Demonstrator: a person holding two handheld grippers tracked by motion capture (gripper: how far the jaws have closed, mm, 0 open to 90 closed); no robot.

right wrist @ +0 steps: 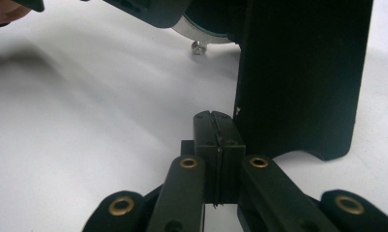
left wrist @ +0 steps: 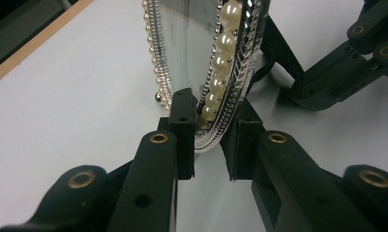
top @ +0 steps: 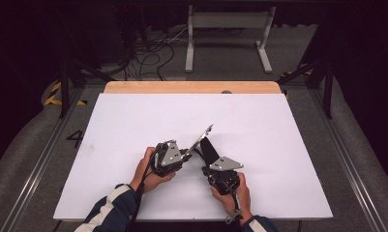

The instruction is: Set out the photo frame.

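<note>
The left gripper is pinching a pearl-rimmed mirror above the counter; the right gripper's fingers are pressing together, empty.

A single digit "4" stands on the grey floor at the left of the high view, just beside the table's left edge. No other text, label or brand can be read.

Light falls from overhead onto my flat white table sheet, bright against a dark room. Soft shadows lie under my tongs; close-up pictures blur near the lens.
</note>
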